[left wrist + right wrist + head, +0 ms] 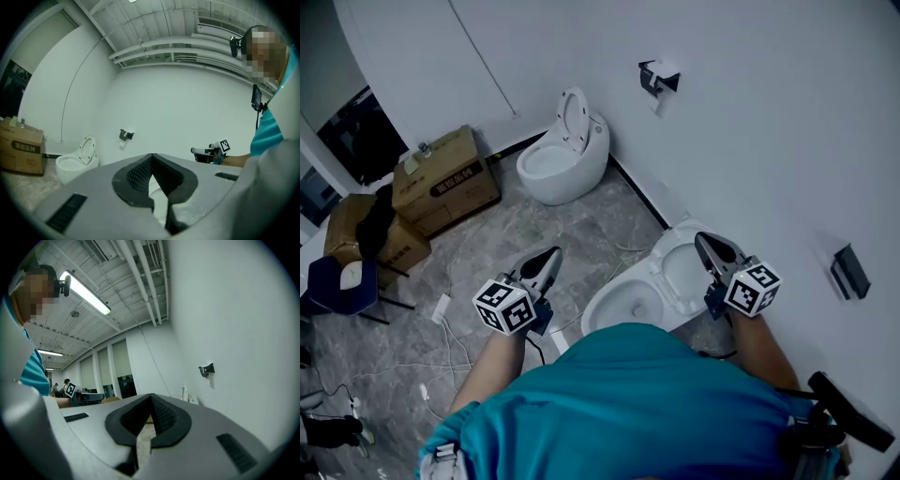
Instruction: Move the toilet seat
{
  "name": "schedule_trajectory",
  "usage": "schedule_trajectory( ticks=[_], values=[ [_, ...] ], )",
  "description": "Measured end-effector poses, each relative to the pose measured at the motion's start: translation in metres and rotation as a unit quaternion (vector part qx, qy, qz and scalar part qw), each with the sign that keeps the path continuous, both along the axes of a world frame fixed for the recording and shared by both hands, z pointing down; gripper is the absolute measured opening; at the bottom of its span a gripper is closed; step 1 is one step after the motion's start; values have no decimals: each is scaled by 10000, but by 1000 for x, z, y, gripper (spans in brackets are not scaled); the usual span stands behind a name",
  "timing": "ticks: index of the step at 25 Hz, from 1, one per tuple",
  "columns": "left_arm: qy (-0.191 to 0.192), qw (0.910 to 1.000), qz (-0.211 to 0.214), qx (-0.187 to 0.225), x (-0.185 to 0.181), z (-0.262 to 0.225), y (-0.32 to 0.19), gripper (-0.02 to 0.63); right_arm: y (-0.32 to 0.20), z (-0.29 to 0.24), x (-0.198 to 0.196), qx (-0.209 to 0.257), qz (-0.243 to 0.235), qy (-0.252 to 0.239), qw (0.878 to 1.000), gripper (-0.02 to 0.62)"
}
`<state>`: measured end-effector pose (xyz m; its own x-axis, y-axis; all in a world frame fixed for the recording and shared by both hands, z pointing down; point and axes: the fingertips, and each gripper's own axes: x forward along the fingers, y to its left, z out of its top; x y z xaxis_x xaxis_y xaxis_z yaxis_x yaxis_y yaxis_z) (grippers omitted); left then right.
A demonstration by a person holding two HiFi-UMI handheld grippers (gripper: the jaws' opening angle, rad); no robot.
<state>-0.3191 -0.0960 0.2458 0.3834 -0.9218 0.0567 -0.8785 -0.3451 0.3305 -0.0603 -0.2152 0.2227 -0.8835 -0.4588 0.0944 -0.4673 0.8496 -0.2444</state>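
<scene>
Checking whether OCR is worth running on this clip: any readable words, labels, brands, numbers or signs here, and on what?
No text here can be read.
Brown cardboard box beside the far white toilet: dark printed band on its side, too blurred to read; it is no clearer in the left gripper view.
Black-and-white marker cubes: square patterns only, no letters or numbers.

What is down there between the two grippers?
The near toilet, its bowl uncovered, sits below and between the left gripper and right gripper, in the head view.

Dark print band on cardboard box [450, 183], seemingly too blurred to read
</scene>
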Motion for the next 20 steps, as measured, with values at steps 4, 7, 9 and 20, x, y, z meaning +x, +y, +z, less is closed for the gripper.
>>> schedule_trajectory(
  ticks=[4, 7, 9, 20],
  values=[
    [27, 9999, 65, 77, 0, -10, -3, 6, 3, -1, -12, 26, -116, 50, 9999, -2],
    [18, 9999, 138, 94, 5, -12, -4, 6, 7, 0, -16, 90, -177, 150, 9997, -2],
    [11, 9998, 189, 81, 8, -11, -5, 6, 8, 1, -15, 99, -183, 163, 9996, -2],
    [5, 9992, 390, 95, 20, -10, -8, 6, 14, 5, -4, 109, -95, 235, 9996, -2]
  ],
)
